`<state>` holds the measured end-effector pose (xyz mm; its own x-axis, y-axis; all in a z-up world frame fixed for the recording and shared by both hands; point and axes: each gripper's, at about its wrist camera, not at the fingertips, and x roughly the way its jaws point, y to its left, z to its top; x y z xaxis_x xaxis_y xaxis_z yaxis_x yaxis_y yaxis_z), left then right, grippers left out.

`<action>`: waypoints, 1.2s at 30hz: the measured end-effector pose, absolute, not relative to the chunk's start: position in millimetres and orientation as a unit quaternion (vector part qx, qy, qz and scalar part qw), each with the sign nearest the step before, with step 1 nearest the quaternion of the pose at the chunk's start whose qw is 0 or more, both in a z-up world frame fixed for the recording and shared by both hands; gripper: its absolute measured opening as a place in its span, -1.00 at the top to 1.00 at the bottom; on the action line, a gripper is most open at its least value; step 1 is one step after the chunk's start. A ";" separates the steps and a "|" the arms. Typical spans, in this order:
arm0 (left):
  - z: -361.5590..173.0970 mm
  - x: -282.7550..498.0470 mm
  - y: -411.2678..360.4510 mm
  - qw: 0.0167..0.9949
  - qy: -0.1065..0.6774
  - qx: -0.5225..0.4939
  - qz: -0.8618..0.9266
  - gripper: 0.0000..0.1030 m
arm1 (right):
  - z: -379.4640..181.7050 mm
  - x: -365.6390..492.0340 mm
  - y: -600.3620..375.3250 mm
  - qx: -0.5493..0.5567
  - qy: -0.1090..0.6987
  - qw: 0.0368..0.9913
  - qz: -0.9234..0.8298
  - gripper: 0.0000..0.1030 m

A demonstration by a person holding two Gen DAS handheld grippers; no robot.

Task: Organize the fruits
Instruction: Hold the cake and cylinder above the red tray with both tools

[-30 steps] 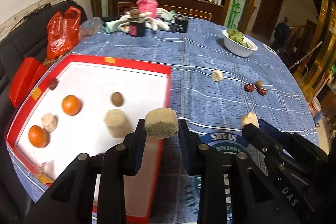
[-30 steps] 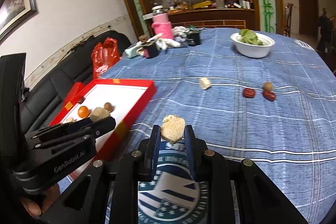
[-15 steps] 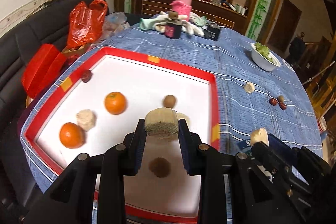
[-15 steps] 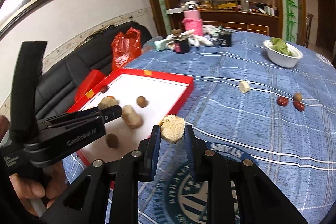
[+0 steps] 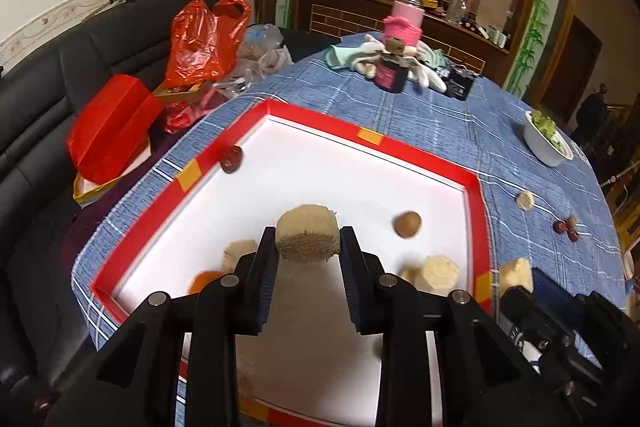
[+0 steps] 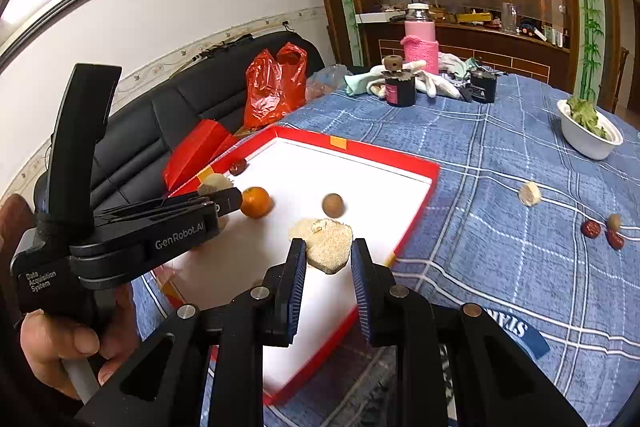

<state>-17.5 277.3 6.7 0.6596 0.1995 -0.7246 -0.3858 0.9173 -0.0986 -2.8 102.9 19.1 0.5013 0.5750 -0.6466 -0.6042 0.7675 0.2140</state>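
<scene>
Jaws of both grippers, each pinching a beige chunk (image 5: pixel 307 235), were carried from tablecloth (image 6: pixel 500 163) to over the red tray (image 5: pixel 344 129), readying release.

Both wrist views are aimed steeply down, close over the red tray (image 5: pixel 474 187) (image 6: pixel 416 215) at frame centre; tray and blue-clothed counter (image 5: pixel 460 131) (image 6: pixel 500 227) are shared.
</scene>
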 end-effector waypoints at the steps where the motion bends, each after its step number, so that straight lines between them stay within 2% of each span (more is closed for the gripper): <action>1: 7.1 -16.0 277.6 0.902 0.380 -0.122 0.164 0.46 | 20.2 -0.9 105.0 -0.021 0.364 0.867 0.341 0.55; 10: 10.0 0.9 286.2 0.901 0.381 -0.109 0.179 0.46 | 32.1 28.9 124.8 -0.017 0.357 0.870 0.341 0.55; 36: -1.4 5.1 293.6 0.893 0.394 -0.112 0.189 0.45 | 9.9 36.6 152.8 -0.031 0.379 0.857 0.348 0.54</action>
<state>5.1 293.6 -1.4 0.6182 0.2499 -0.7453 -0.4259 0.9034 -0.0504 36.6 152.8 9.9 0.4700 0.5729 -0.6715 -0.6198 0.7558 0.2111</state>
